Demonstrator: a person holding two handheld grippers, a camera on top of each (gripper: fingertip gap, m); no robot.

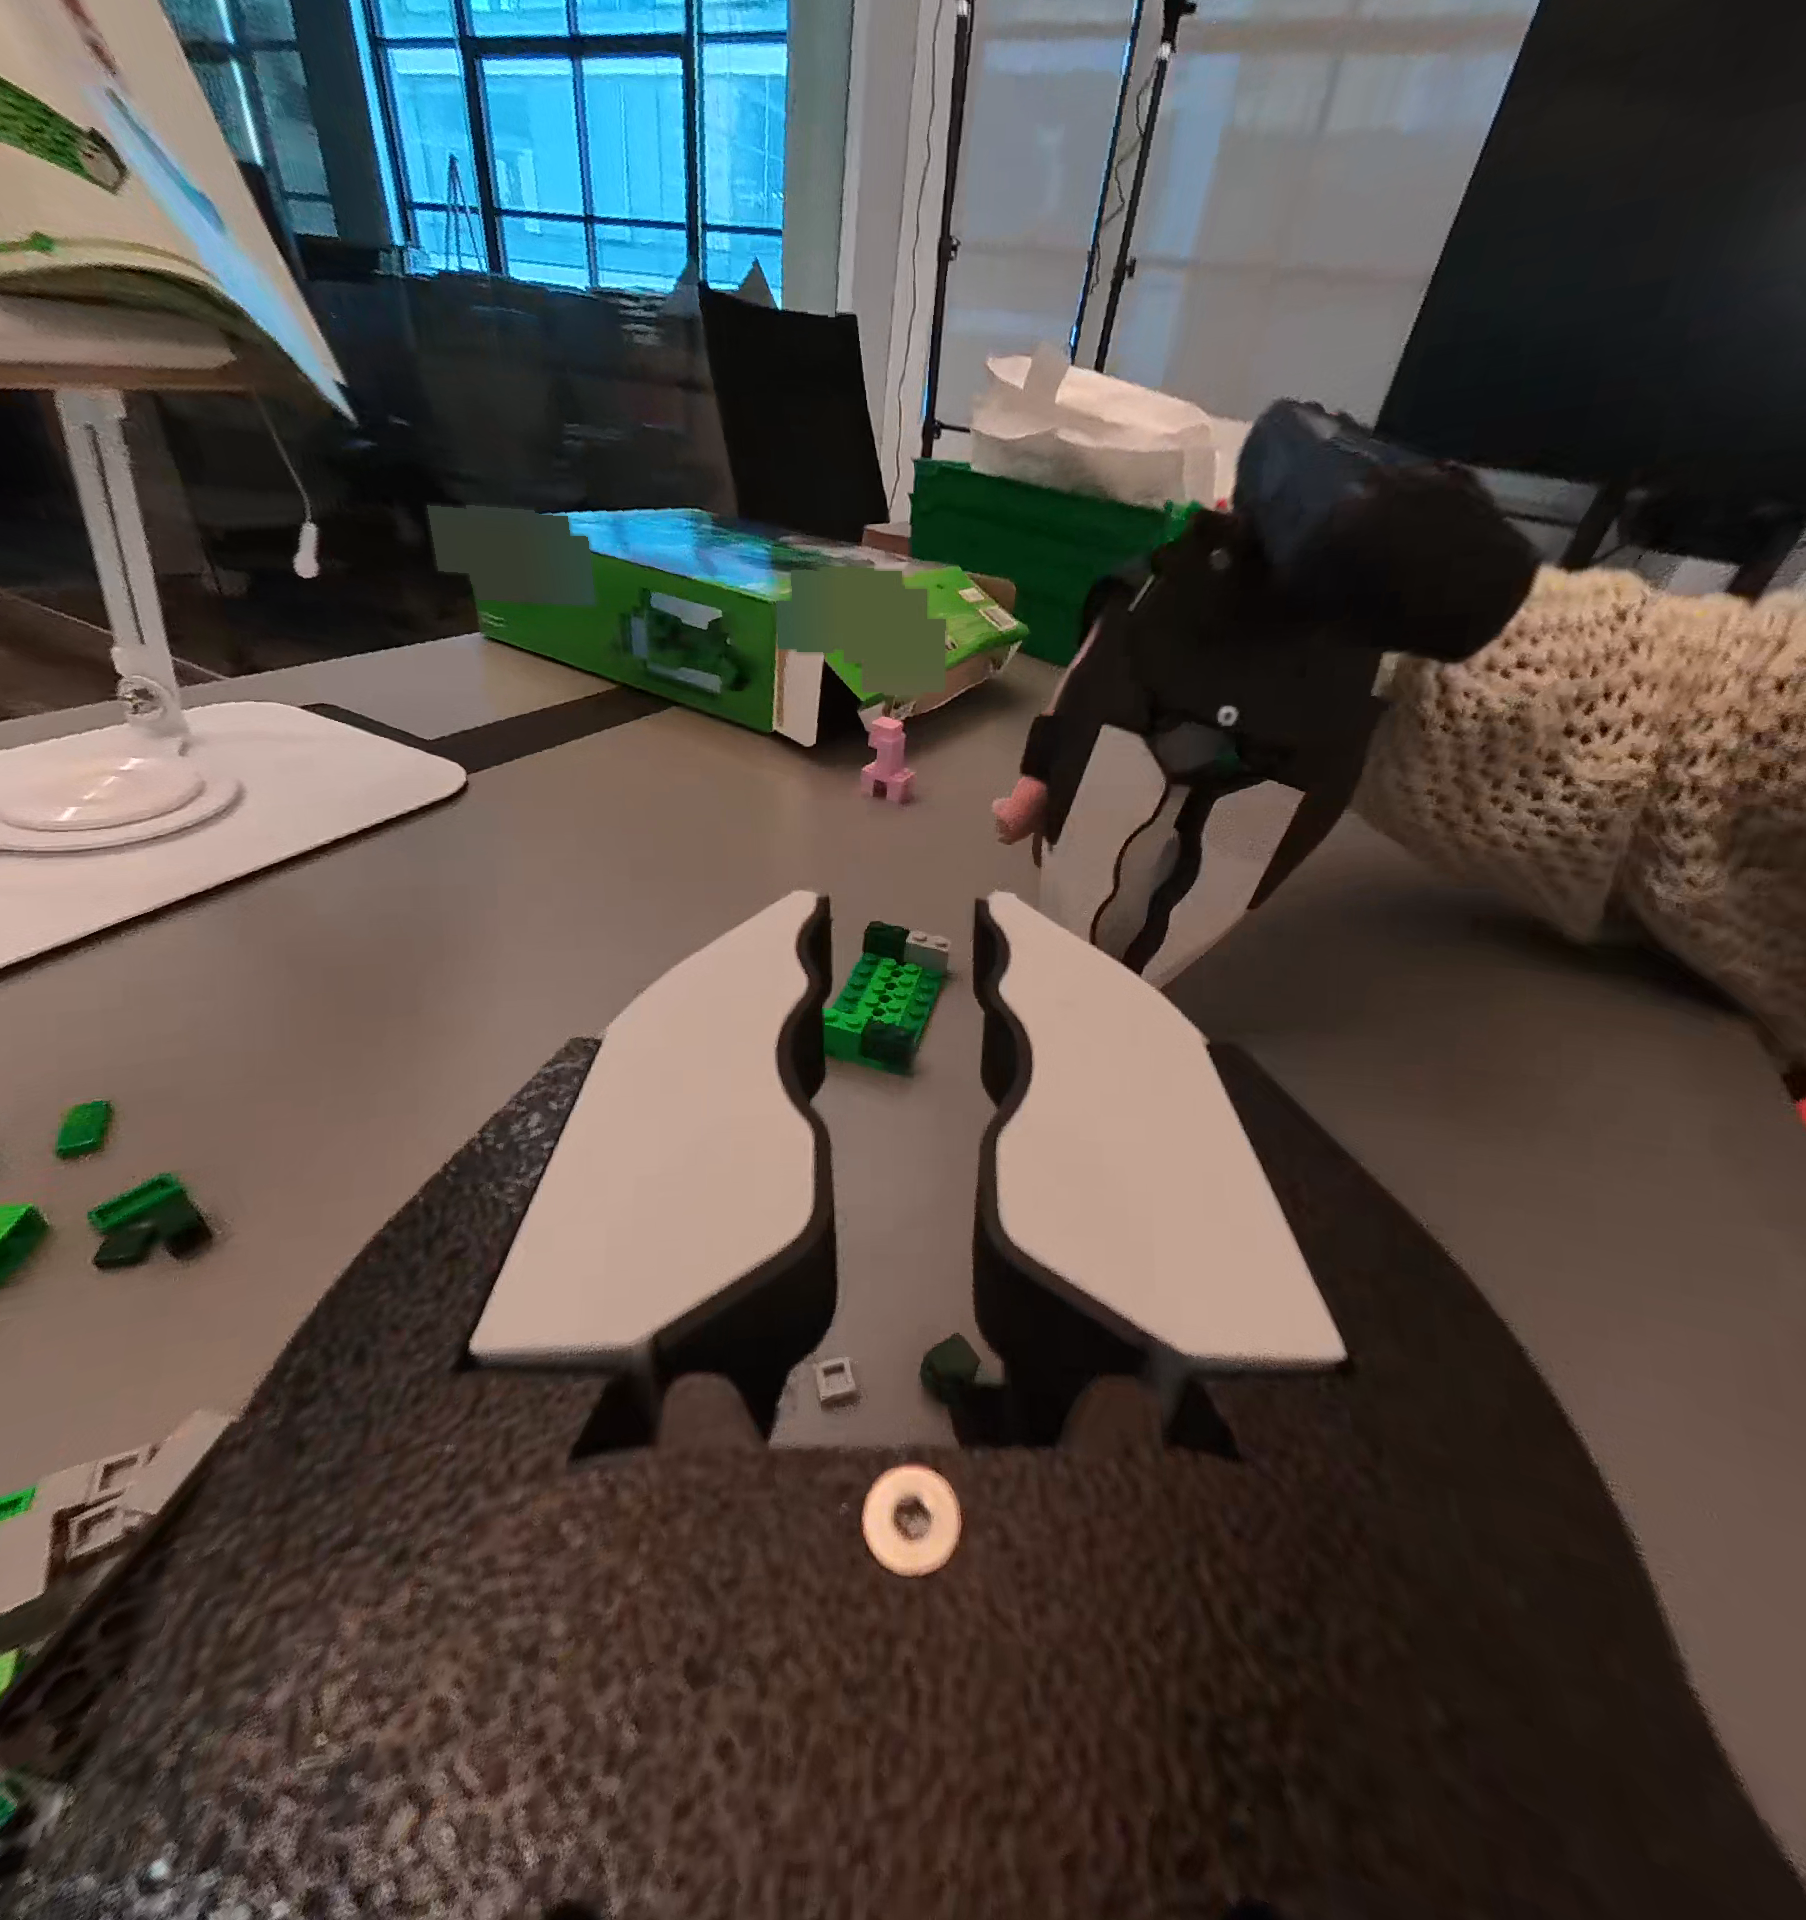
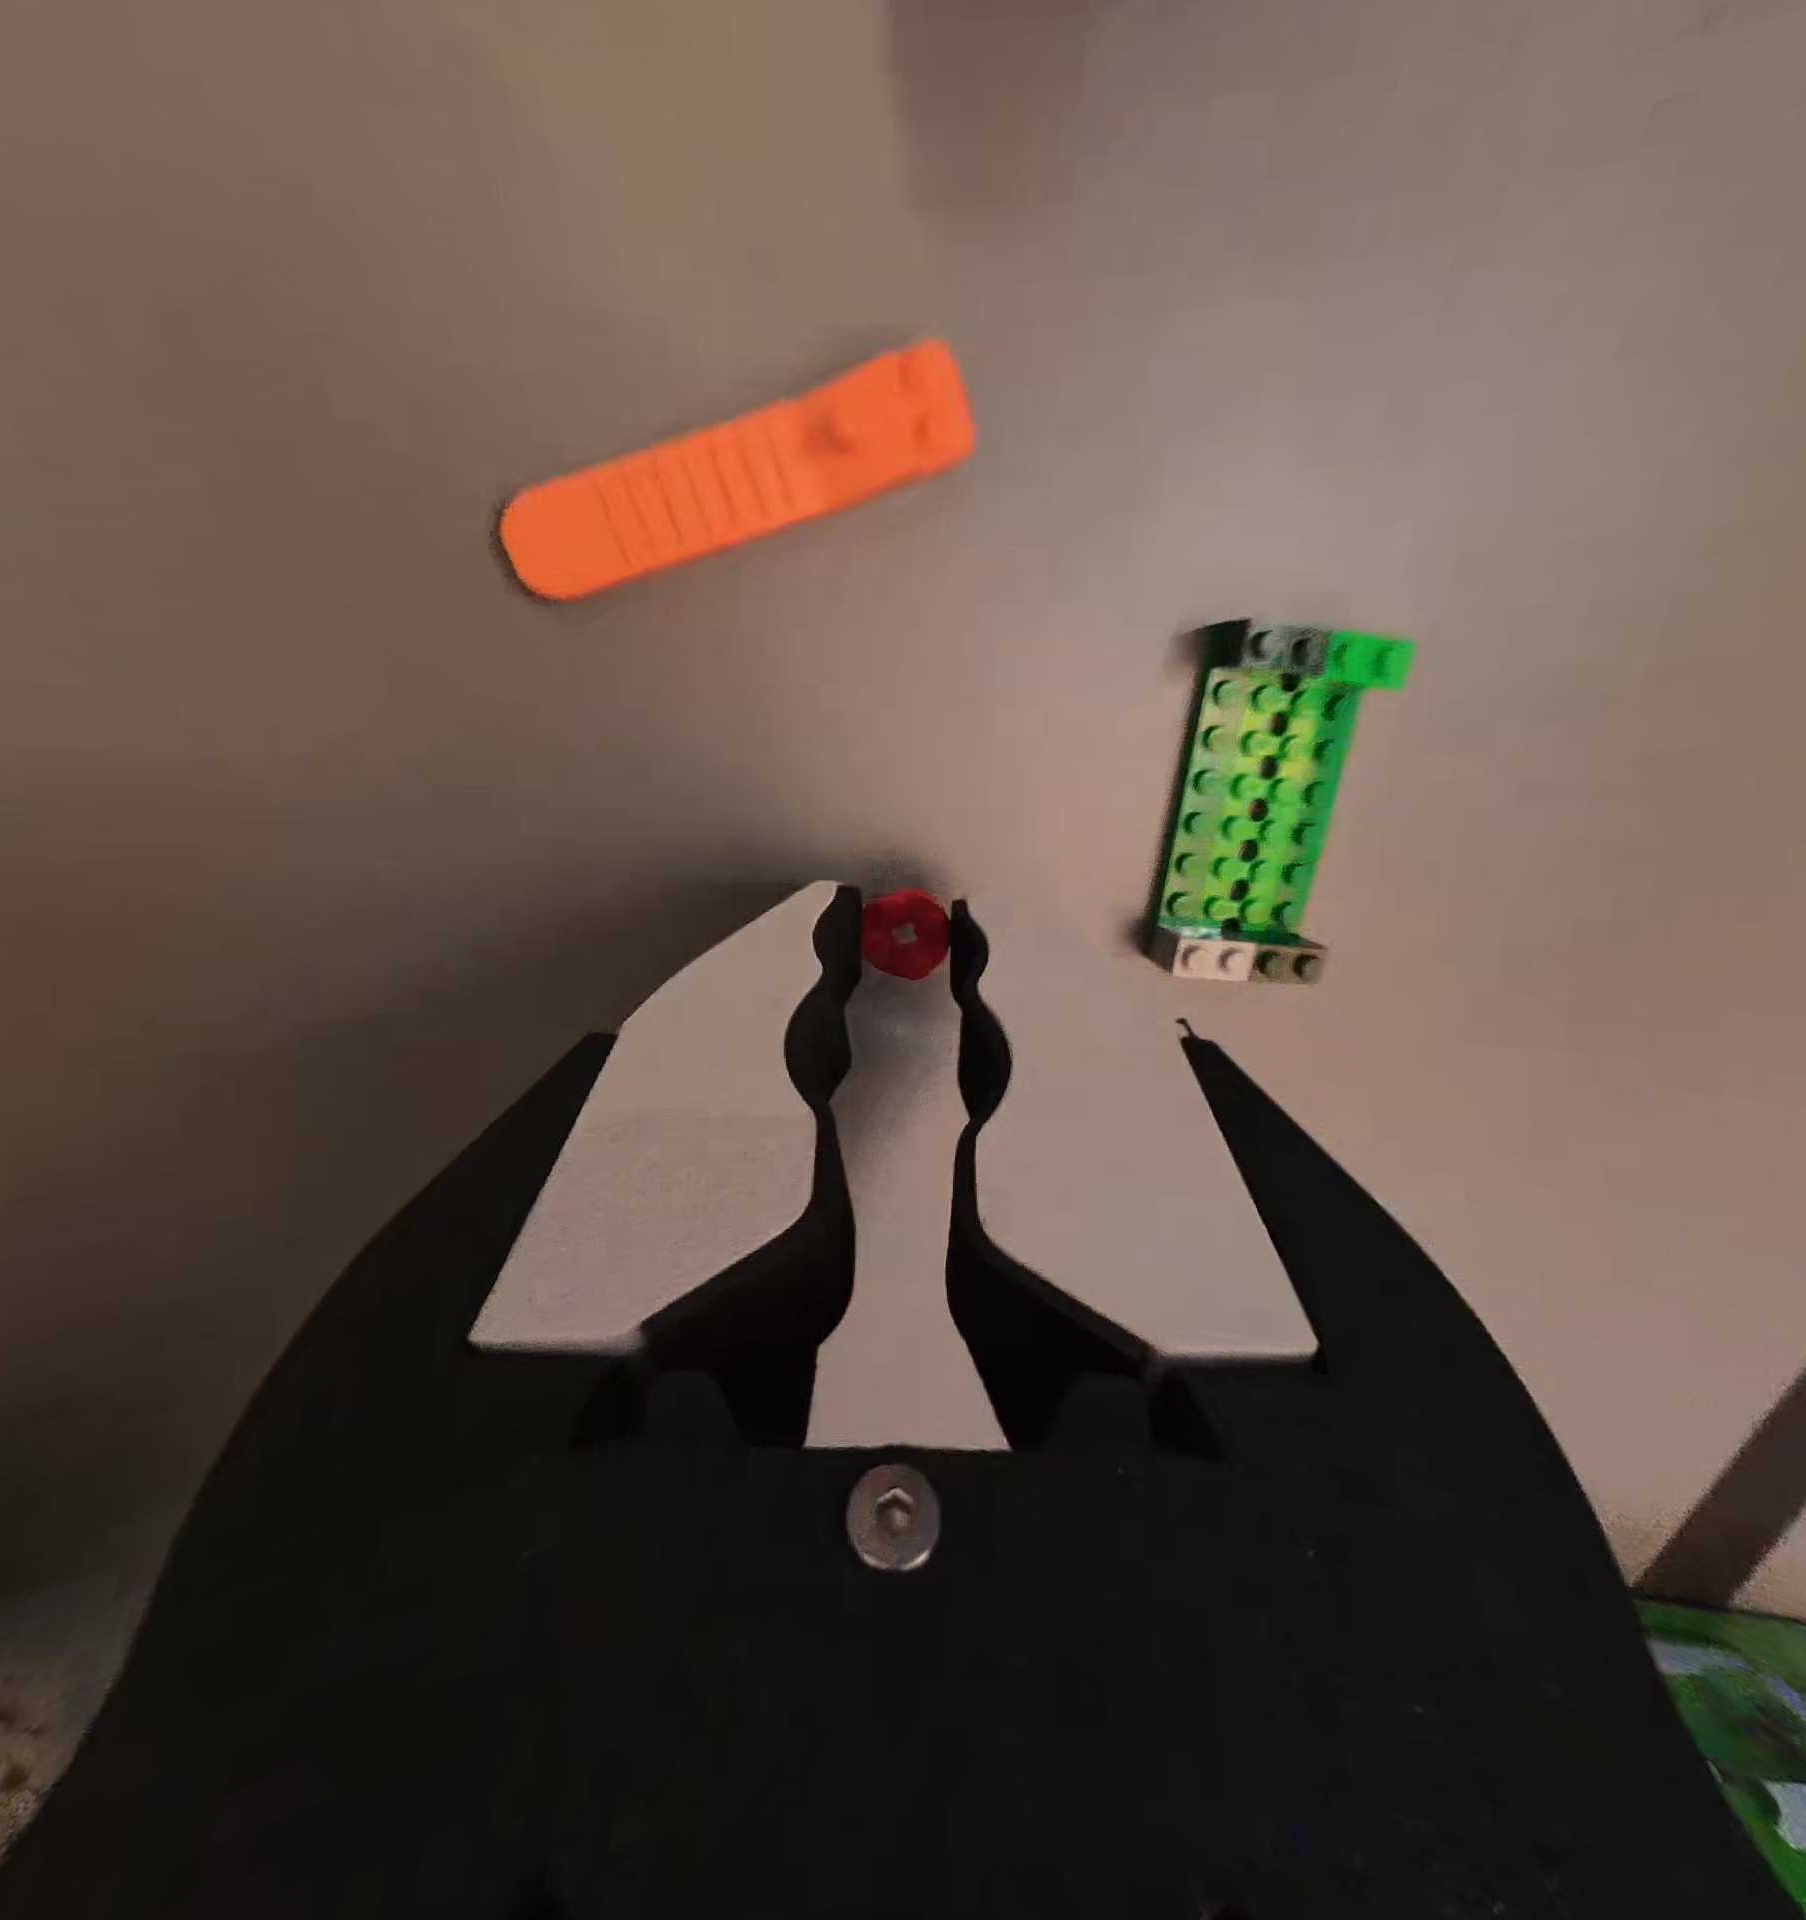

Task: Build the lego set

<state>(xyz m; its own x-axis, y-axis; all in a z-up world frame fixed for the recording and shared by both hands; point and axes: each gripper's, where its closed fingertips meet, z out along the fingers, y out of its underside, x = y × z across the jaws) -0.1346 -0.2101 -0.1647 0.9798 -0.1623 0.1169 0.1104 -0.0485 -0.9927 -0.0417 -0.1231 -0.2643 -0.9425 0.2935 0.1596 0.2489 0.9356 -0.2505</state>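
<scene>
Between the right gripper [image 2: 904, 914] fingertips a small red round piece [image 2: 904, 935] is sitting, gripped. Off to its right the green plate build [image 2: 1263, 800] is lying on the table [image 2: 255, 623]; ahead-left, an orange separator tool [image 2: 738, 473]. Left gripper [image 1: 904, 914] is hanging released, jaws apart, the green build [image 1: 883, 1003] just past its tips.

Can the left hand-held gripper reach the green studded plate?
Probably yes: the left hand-held gripper is open, the green studded plate lies just ahead between its fingers, nothing between.
</scene>
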